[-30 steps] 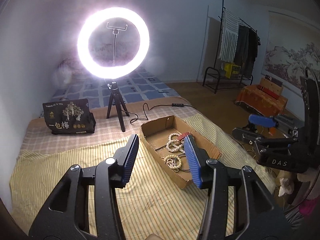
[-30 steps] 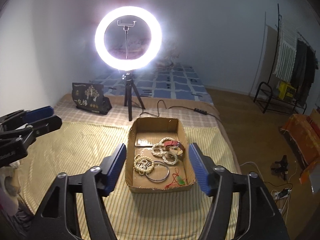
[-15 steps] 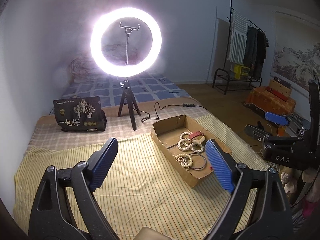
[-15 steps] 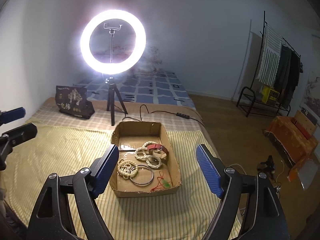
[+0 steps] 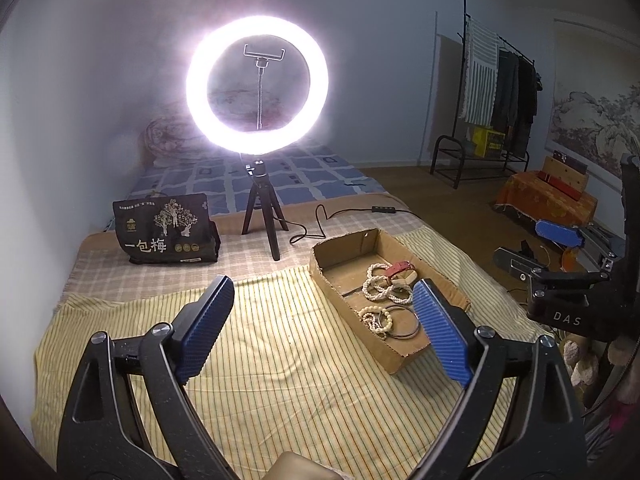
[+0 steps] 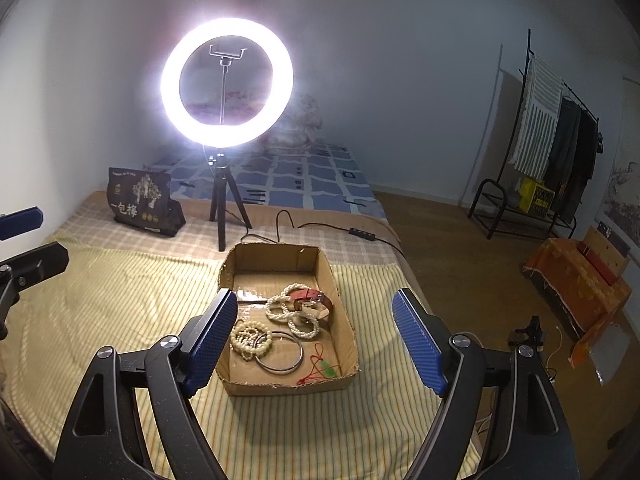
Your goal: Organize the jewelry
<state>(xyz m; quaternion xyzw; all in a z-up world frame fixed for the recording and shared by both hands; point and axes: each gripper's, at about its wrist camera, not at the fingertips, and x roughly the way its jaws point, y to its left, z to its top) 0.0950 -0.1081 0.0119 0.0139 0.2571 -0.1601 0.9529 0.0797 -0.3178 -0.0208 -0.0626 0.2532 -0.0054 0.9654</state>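
Note:
A shallow cardboard box (image 5: 400, 356) (image 6: 288, 386) lies on the yellow striped cloth. Inside it are white pearl bracelets (image 5: 384, 288) (image 6: 288, 312), a red strap (image 5: 400, 268) (image 6: 310, 296), a cream bead bracelet (image 5: 376, 318) (image 6: 250, 338), a metal bangle (image 5: 402, 322) (image 6: 280, 352) and a red cord with a green pendant (image 6: 324, 368). My left gripper (image 5: 320, 304) (image 6: 28, 240) hovers open to the left of the box, holding nothing. My right gripper (image 6: 316, 308) (image 5: 536, 250) is open above the box's near end, also holding nothing.
A lit ring light on a black tripod (image 5: 260, 216) (image 6: 224, 216) stands behind the box, its cable (image 6: 320, 226) trailing right. A black printed bag (image 5: 164, 228) (image 6: 140, 204) sits at the back left. The bed's right edge drops to a wooden floor with a clothes rack (image 6: 552, 160).
Both grippers' jaws have spread wider, the left by much more. Both views have swung a little, so the box has moved rightwards in each.

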